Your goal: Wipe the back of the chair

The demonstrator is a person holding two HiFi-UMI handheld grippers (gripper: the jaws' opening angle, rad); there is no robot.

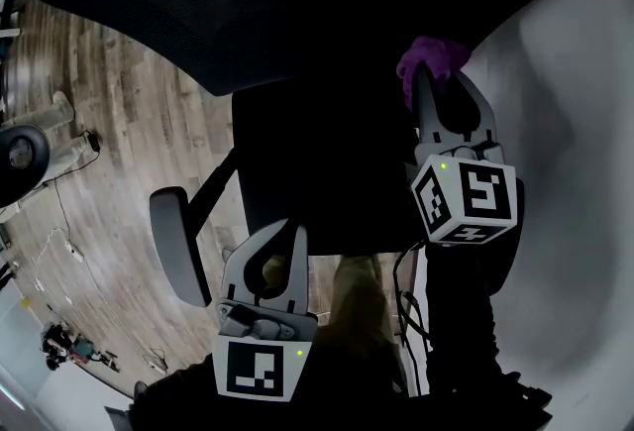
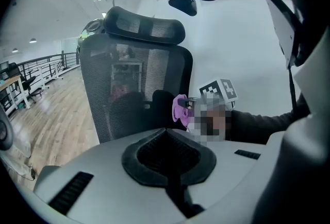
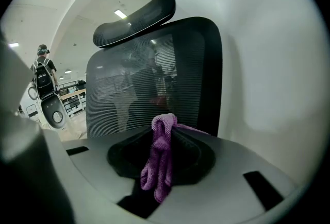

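**Jaw state.** The right gripper (image 3: 166,124) was seen with its jaws closed on a purple cloth (image 3: 159,162). The cloth was pinched at the jaw tips. Its loose, folded end was seen hanging back over the dark recess of the gripper body. In the head view the right gripper (image 1: 443,87) was held forward, with the cloth (image 1: 432,59) bunched beyond its tips. The left gripper (image 2: 166,133) was seen with its jaws brought together and nothing between them. In the head view the left gripper (image 1: 282,236) was held lower and nearer the person, well apart from the right one.

**Task object.** The office chair (image 3: 154,79) was fitted with a black mesh backrest in a dark frame. A curved headrest (image 3: 135,17) was mounted above the backrest. The room was visible through the mesh.

**Orientation.** The backrest was set upright, with its long axis vertical and the headrest at the top. Its broad mesh face was turned toward both grippers. In the left gripper view the cloth (image 2: 180,107) was located at the lower right edge of the chair (image 2: 134,89). Contact could not be confirmed, as the overlap there was dark. From above, a grey armrest (image 1: 178,243) was seen over the wooden floor (image 1: 119,122).
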